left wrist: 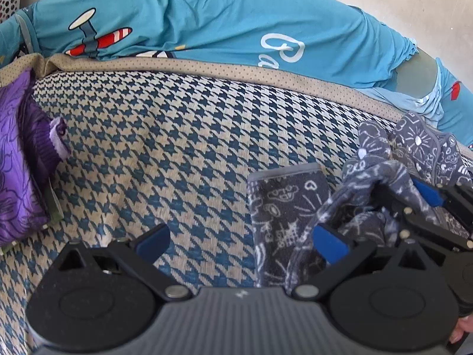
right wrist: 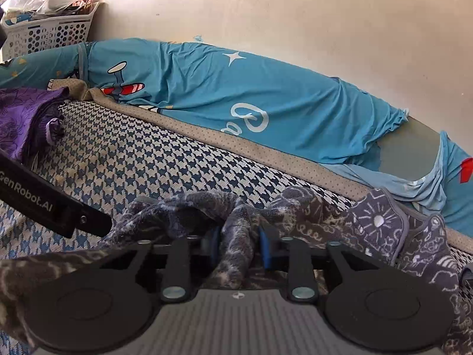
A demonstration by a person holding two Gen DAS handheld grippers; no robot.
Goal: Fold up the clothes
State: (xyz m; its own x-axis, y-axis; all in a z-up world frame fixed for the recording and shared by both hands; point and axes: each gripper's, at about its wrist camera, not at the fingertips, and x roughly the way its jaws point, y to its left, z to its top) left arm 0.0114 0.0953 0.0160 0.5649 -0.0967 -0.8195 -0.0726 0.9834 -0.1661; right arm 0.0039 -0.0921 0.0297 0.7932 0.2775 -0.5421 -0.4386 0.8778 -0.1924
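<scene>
Grey printed garment lay bunched on houndstooth cover, near the blue bolster. Right gripper pinched a thick fold; left gripper was spread, empty. Risk: bunched layers could slip, skewing the fold.

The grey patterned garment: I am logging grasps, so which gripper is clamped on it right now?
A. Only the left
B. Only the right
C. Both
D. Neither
B: in the right wrist view the right gripper has its blue pads pinched on a fold of the grey patterned garment, while in the left wrist view the left gripper stands wide open over the houndstooth cover, its right pad merely beside the cloth.
</scene>
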